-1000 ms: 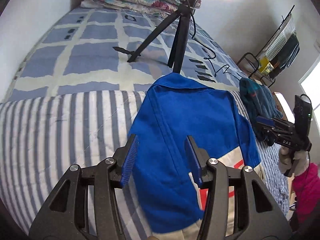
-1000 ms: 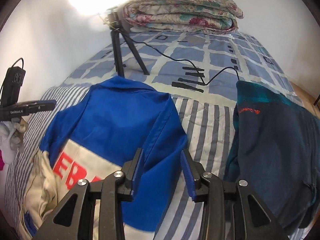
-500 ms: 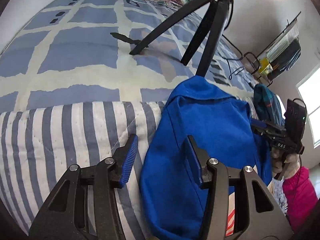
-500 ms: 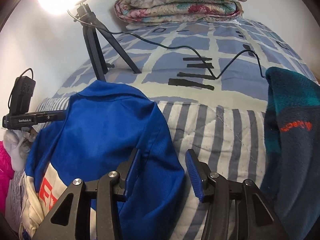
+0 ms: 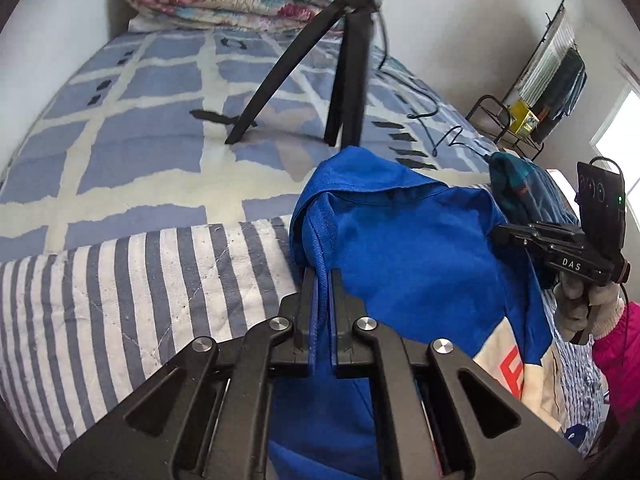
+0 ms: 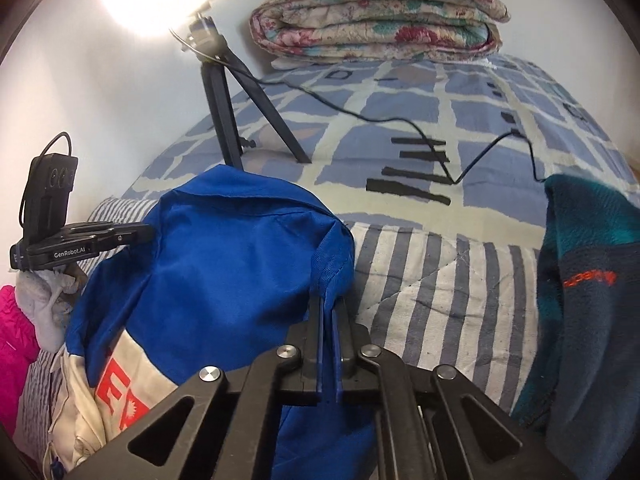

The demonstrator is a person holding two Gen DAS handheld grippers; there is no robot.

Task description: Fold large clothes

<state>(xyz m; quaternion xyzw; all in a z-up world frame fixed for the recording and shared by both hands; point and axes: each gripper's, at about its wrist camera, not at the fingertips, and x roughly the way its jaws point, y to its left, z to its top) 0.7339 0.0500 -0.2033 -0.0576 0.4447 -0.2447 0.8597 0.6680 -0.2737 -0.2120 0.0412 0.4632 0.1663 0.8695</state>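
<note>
A blue jacket with a cream lower panel and red letters lies on the striped bed cover, its collar end bunched up. My left gripper is at the jacket's left shoulder edge, its jaws closing tight with the pads pressing on the blue cloth. In the right wrist view the same jacket fills the middle. There my right gripper is closing on the right shoulder edge, and the fabric is pinched between its pads. Each view shows the other gripper at the jacket's far side, held by a gloved hand.
A black tripod with a ring light stands on the bed just beyond the collar, its cable trailing right. A folded floral quilt lies at the head. A dark teal fleece lies right of the jacket. A metal rack stands by the wall.
Both grippers moved forward and down onto the jacket's shoulder edges and went from open to shut on the blue cloth, which now bunches up between them.
</note>
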